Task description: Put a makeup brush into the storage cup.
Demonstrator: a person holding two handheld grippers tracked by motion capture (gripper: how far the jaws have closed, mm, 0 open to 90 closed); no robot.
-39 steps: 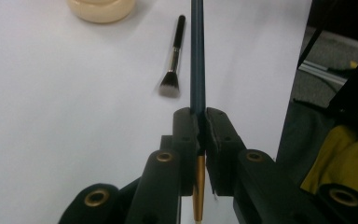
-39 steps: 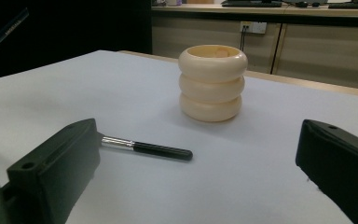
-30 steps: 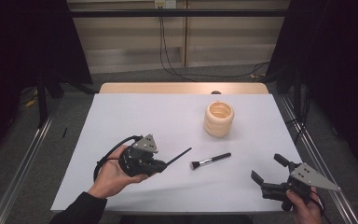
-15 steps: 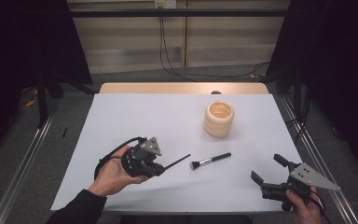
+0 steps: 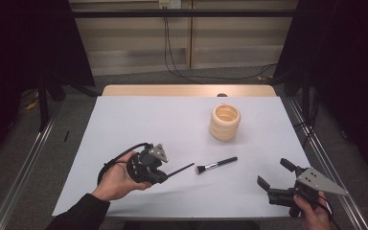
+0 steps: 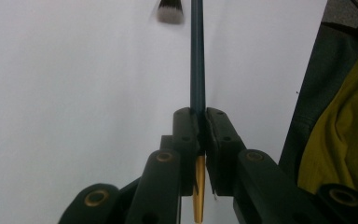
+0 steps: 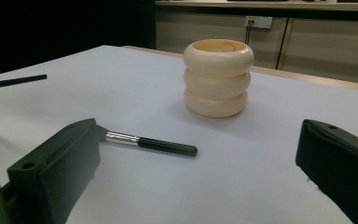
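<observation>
My left gripper (image 5: 161, 176) (image 6: 200, 113) sits at the table's front left, shut on a thin dark rod (image 5: 181, 169) (image 6: 197, 56) with a gold end behind the jaws. The rod points right, toward the bristles of a small black-handled brush (image 5: 216, 165) (image 7: 161, 145) lying flat on the white table (image 5: 172, 120). A cream ribbed holder (image 5: 225, 122) (image 7: 218, 77) stands upright farther back. My right gripper (image 5: 273, 173) (image 7: 198, 135) rests at the front right, open, with nothing between its jaws, aimed at the brush and holder.
The brush's bristle head (image 6: 170, 11) lies just beyond the rod's tip, slightly to its left in the left gripper view. Metal rails (image 5: 326, 158) run along both sides of the table. Cables (image 5: 172, 48) hang on the wall behind.
My left gripper has shifted slightly toward the near edge and tilted, so the rod's tip sits lower and closer to the brush's bristles. My right gripper has stayed put.
</observation>
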